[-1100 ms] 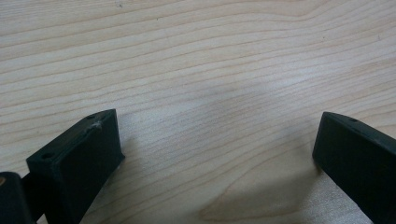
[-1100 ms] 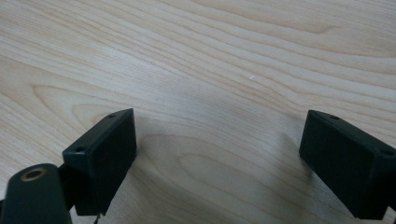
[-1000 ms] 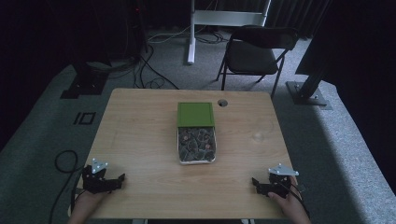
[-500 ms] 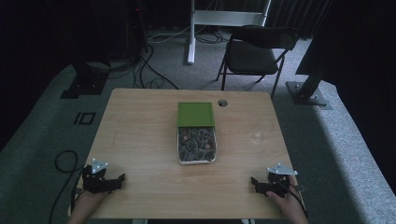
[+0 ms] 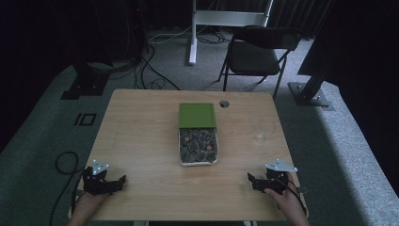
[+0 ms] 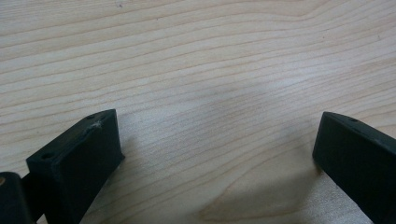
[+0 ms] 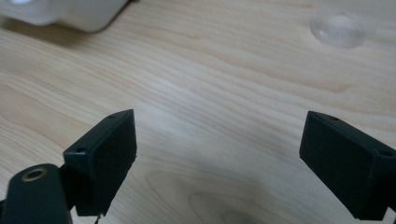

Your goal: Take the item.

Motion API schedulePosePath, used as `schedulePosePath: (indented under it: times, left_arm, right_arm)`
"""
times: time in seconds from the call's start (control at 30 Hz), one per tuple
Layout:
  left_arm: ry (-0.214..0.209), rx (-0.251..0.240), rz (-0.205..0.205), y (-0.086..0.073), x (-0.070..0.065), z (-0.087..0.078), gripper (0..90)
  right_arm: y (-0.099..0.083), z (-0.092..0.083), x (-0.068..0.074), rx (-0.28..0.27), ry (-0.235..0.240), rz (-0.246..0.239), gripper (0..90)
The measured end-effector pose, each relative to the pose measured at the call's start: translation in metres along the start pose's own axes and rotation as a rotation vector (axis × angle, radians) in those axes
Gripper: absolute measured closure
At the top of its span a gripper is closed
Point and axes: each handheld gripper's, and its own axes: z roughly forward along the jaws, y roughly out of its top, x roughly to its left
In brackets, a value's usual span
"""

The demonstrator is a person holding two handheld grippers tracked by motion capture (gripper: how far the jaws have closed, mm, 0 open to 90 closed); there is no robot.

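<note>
A clear tub (image 5: 198,147) of dark mixed pieces lies at the table's middle, and a green lid or box (image 5: 197,115) touches its far end. My left gripper (image 5: 120,181) rests on the near left of the table (image 5: 141,141), held by a hand. Its jaws are open over bare wood (image 6: 217,154). My right gripper (image 5: 252,180) rests at the near right, also in a hand. It is open (image 7: 217,149) and holds nothing. The tub's pale corner (image 7: 70,14) shows far ahead of it.
A small clear disc (image 5: 259,139) lies on the wood right of the tub, and it also appears as a clear disc (image 7: 338,30) beyond the right jaw. A round cable hole (image 5: 224,103) is near the far edge. A folding chair (image 5: 261,52) stands behind the table.
</note>
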Motion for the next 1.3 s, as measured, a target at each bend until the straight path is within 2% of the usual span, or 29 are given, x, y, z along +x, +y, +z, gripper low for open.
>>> schedulePosePath:
  times: [0.27, 0.67, 1.3]
  left_arm:
    - [0.0, 0.0, 0.0, 0.0, 0.0, 0.0, 1.6]
    - [0.0, 0.0, 0.0, 0.0, 0.0, 0.0, 1.6]
    - [0.0, -0.001, -0.002, 0.0, 0.0, 0.0, 1.6]
  right_arm:
    - [0.014, -0.005, 0.005, -0.025, 0.012, -0.009, 11.0]
    - [0.036, -0.006, 0.018, -0.06, 0.056, -0.022, 11.4]
    - [0.077, 0.002, 0.048, -0.106, 0.113, -0.092, 13.4]
